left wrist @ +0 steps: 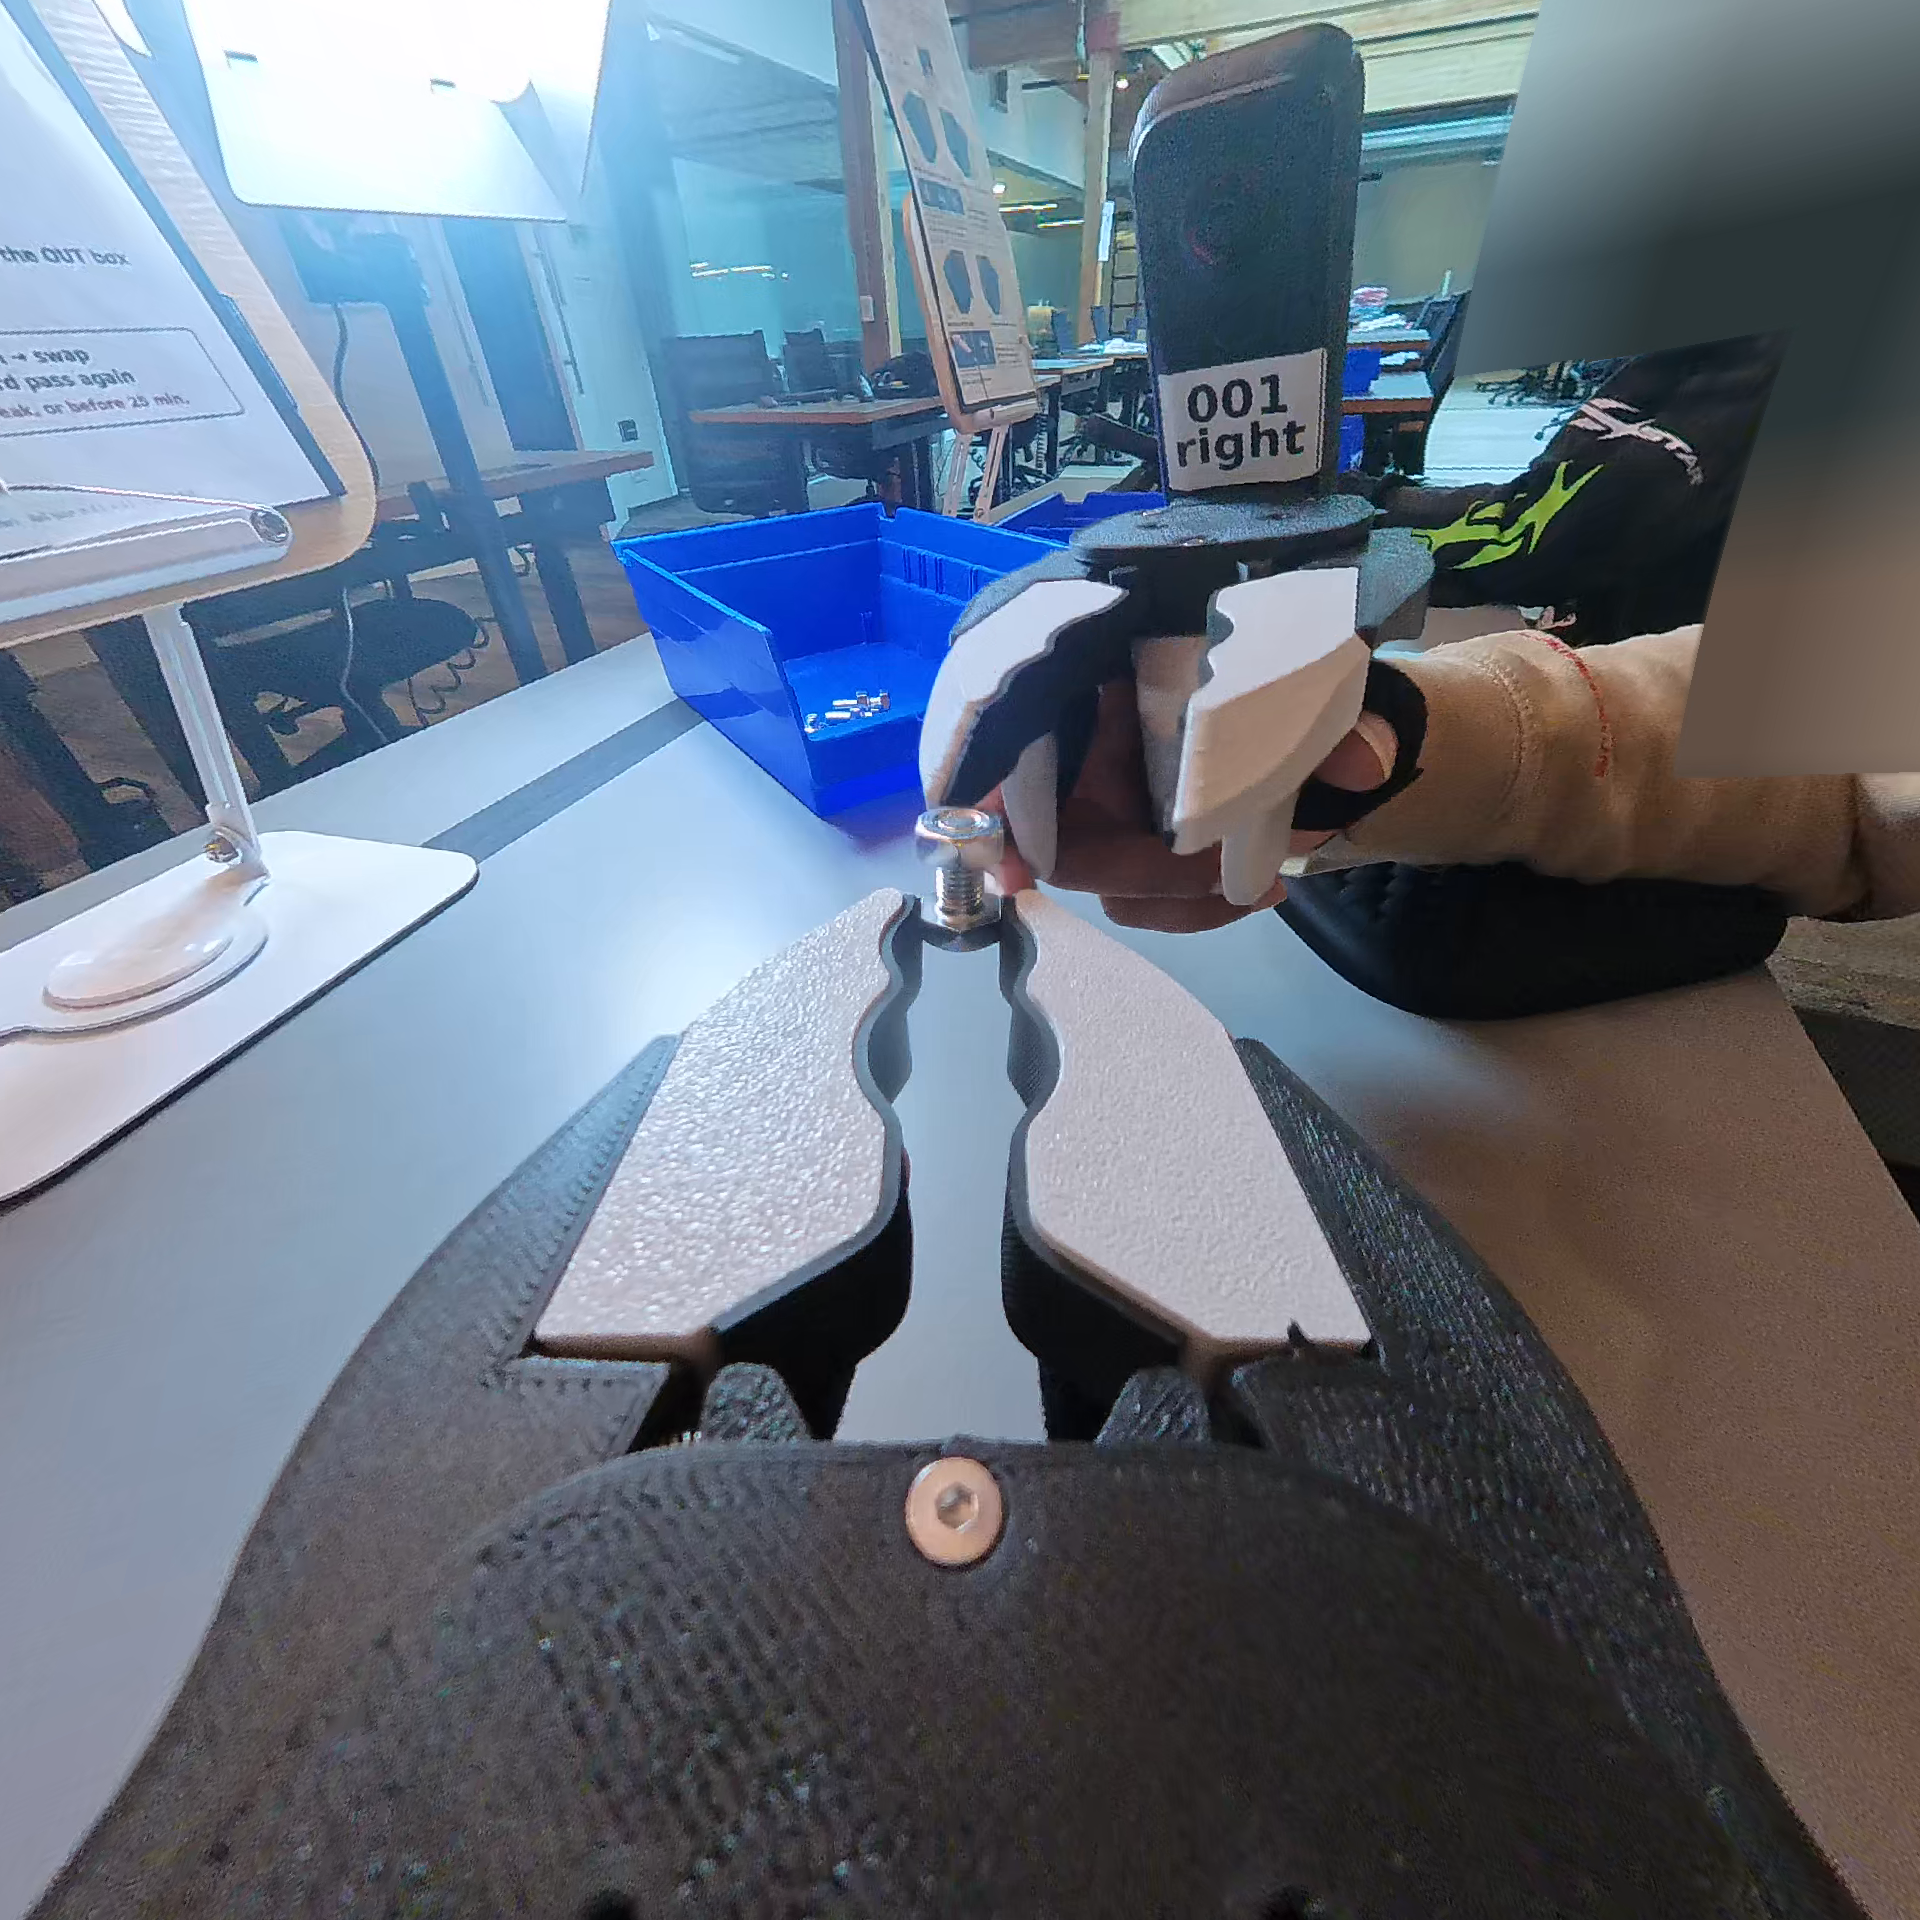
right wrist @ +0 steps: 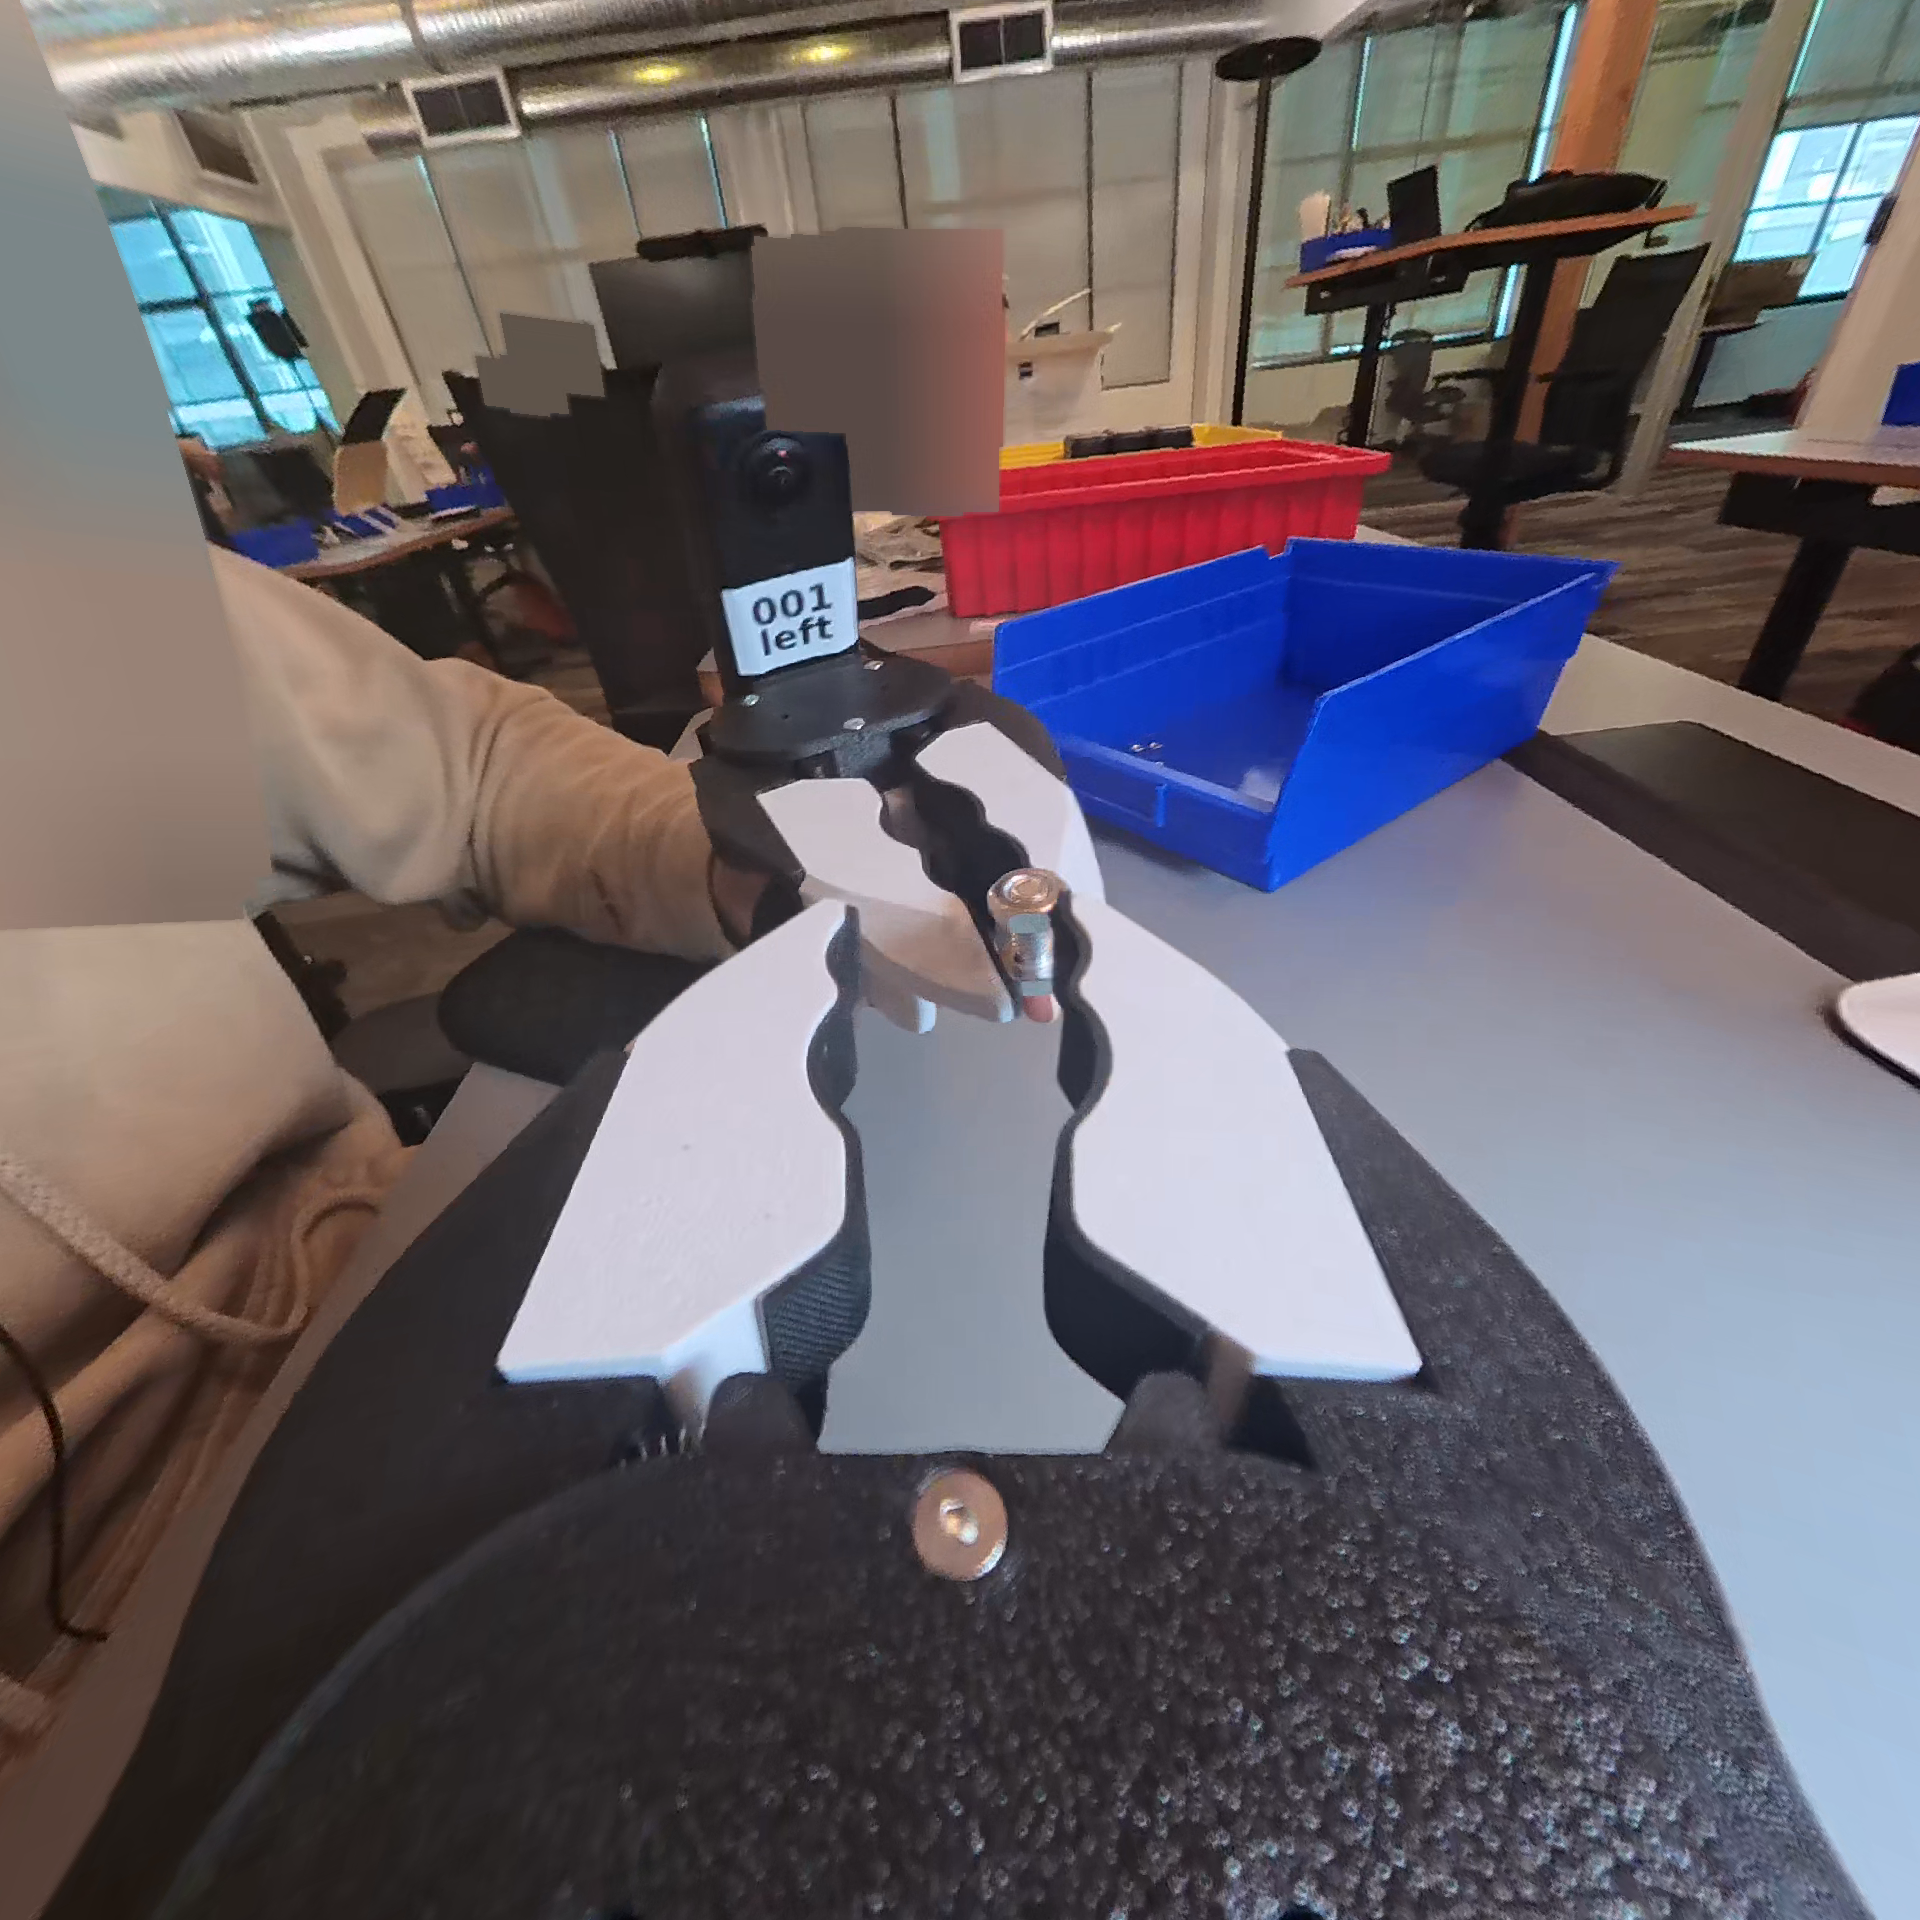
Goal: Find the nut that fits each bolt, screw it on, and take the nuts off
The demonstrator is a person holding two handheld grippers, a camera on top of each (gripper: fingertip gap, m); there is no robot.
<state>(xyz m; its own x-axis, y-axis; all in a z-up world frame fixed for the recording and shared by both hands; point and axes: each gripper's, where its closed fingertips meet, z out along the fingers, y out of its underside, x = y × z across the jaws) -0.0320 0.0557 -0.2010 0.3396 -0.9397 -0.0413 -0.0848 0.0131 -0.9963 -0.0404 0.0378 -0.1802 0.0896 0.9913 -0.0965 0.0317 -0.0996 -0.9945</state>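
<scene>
My left gripper (left wrist: 961, 916) is shut on a silver hex nut (left wrist: 961, 923) above the grey table. A short silver bolt (left wrist: 958, 844) stands upright in the nut, head on top. My right gripper (left wrist: 1132, 878) faces it from the far side, open, with one white finger (left wrist: 1023, 800) touching the bolt head. In the right wrist view my right gripper (right wrist: 961, 935) is open, and its tips stand either side of the left gripper's tips (right wrist: 1029, 977) and the bolt (right wrist: 1023, 914). A bare fingertip shows just under the bolt.
A blue bin (left wrist: 727, 613) holding several small metal parts stands behind the bolt; it also shows in the right wrist view (right wrist: 1444, 665). A red bin (right wrist: 1143, 520) stands farther back. A white sign stand (left wrist: 208, 914) is at the left. A black chair arm (left wrist: 1507, 945) is at the right.
</scene>
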